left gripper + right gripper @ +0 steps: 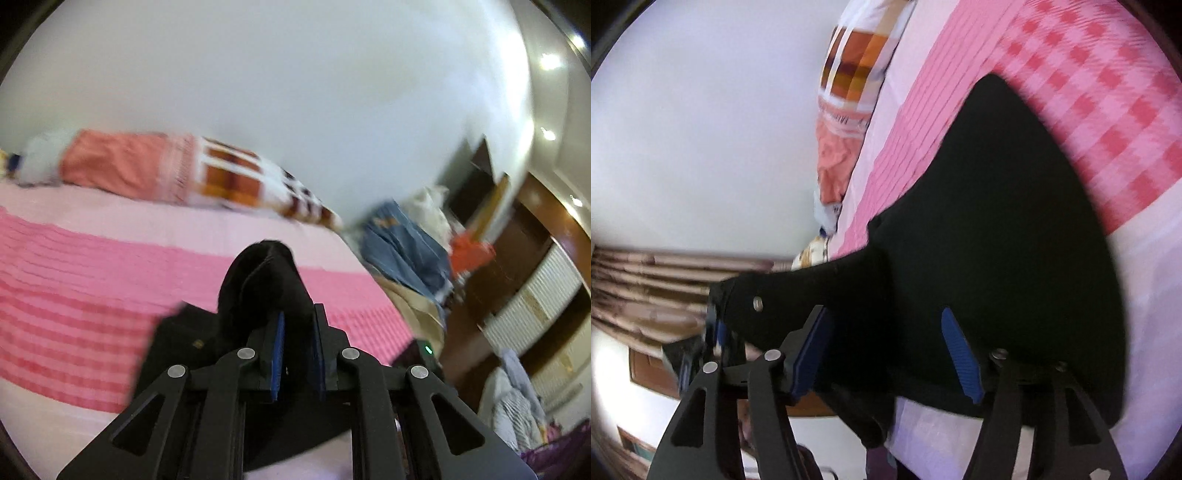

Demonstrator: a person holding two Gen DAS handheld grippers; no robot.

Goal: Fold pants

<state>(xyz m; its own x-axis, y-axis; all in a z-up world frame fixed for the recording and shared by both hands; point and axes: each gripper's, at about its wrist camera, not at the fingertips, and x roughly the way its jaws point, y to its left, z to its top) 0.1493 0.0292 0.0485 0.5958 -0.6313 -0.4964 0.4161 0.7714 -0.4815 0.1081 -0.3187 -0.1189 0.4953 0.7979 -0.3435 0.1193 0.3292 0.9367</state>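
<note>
Pink checked bedding covers the bed [92, 266], which is serving as the folding surface, with a white wall rising behind it and a pillow [229, 173] in orange and brown squares lying along the far edge, clear of the work. Black pants [997, 240] are spreading over the near part of the bed, most of the cloth resting flat while one end is being drawn up off the cover. Left tongs [297, 334] are pinching a bunched fold of that cloth between their blue pads [279, 332], the jaws standing narrow, so that the fabric is rising in a dark hump just ahead of the fingertips; holding it by a gathered edge lets the rest hang and trail, which is probably how the lifted part is meant to be carried over the flat part. In the right wrist view the same tongs are appearing at the left [718, 328], gripping the stretched end of the garment, which shows a small metal stud. Right tongs [886, 350] are standing wide, the jaws well apart with black cloth lying in front of and between them but with neither pad pressing on it; they seem to be either letting go or readying a fresh hold nearer the middle. Heaped clothes [402, 243] are sitting beyond the bed's corner, beside a dark wooden wardrobe [517, 236]. The fold looks to be in an early stage.
</note>
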